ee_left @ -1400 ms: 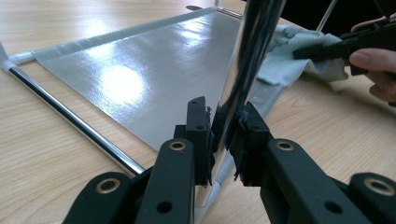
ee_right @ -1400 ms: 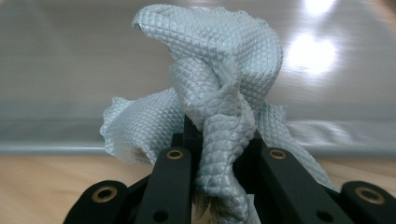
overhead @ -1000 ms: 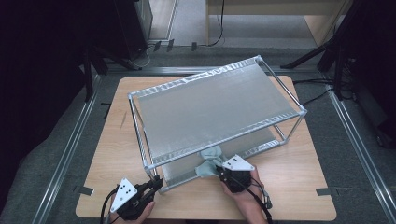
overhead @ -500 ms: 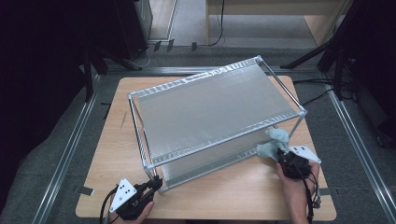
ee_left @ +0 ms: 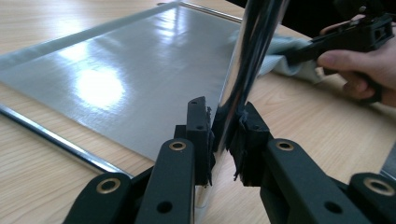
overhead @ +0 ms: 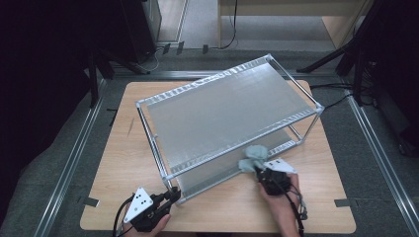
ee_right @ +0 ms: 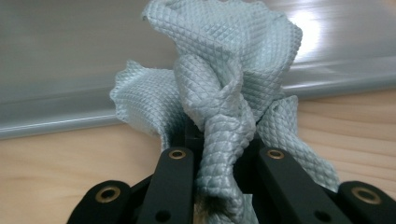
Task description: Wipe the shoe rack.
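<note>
A two-shelf metal rack (overhead: 227, 113) with chrome posts stands on the wooden table (overhead: 118, 163). My left gripper (overhead: 172, 195) is at the rack's near left corner, shut on the upright chrome post (ee_left: 247, 56), with the black pads (ee_left: 198, 130) pressing it from both sides. My right gripper (overhead: 261, 173) is shut on a pale blue-grey waffle-weave cloth (ee_right: 224, 70). The bunched cloth (overhead: 253, 157) lies against the front edge of the lower shelf (ee_right: 56, 116). In the left gripper view the cloth (ee_left: 285, 51) and the right hand (ee_left: 359, 70) sit beyond the post.
The rack takes up most of the table's middle and back. Bare wood runs along the near edge and the left side. Metal floor rails (overhead: 69, 163) flank the table, and cables (overhead: 341, 89) trail off at the far right.
My right gripper swept the cloth from the front middle of the lower shelf out to its right end, then back leftward to right of middle. The left gripper kept still on the post.
</note>
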`<state>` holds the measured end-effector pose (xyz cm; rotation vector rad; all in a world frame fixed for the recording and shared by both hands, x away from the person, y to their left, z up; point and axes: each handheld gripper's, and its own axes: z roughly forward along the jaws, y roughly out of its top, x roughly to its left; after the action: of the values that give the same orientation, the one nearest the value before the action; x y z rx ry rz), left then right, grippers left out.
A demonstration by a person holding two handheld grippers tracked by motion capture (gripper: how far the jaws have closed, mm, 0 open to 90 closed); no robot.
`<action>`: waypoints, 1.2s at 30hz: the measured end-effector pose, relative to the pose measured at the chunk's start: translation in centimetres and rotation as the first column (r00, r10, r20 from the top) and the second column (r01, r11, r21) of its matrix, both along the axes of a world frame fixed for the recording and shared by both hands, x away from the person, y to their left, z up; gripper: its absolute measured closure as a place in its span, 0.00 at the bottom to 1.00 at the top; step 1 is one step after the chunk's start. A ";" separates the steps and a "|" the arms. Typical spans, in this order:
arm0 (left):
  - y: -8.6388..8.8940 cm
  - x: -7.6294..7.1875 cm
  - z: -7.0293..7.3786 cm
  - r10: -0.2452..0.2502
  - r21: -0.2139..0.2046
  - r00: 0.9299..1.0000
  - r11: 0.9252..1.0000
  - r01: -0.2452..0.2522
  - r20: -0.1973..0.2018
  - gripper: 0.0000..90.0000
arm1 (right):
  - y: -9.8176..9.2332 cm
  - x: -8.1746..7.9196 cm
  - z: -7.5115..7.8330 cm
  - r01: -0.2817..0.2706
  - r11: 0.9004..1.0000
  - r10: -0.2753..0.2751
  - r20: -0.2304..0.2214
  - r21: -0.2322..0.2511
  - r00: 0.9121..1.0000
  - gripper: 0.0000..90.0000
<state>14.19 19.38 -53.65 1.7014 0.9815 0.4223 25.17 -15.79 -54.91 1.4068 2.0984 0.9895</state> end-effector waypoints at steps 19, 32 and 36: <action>-3.3 0.5 -0.2 -0.081 -0.042 0.997 0.996 0.080 -0.019 0.87 | 11.9 -6.6 -0.6 -0.346 0.938 0.346 -0.003 0.034 0.938 0.90; -4.8 1.3 -0.2 -0.141 -0.072 0.990 0.987 0.141 -0.004 0.86 | 8.7 -5.3 0.0 -0.353 0.934 0.354 -0.014 0.062 0.935 0.89; -4.3 1.4 0.3 -0.158 -0.078 0.985 0.983 0.164 0.076 0.77 | 3.5 -3.7 1.1 -0.187 0.982 0.186 0.035 0.041 0.982 0.89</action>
<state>15.59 15.06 -53.31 1.6644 0.7937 0.3273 21.50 -12.31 -53.85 1.2229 2.2291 1.1283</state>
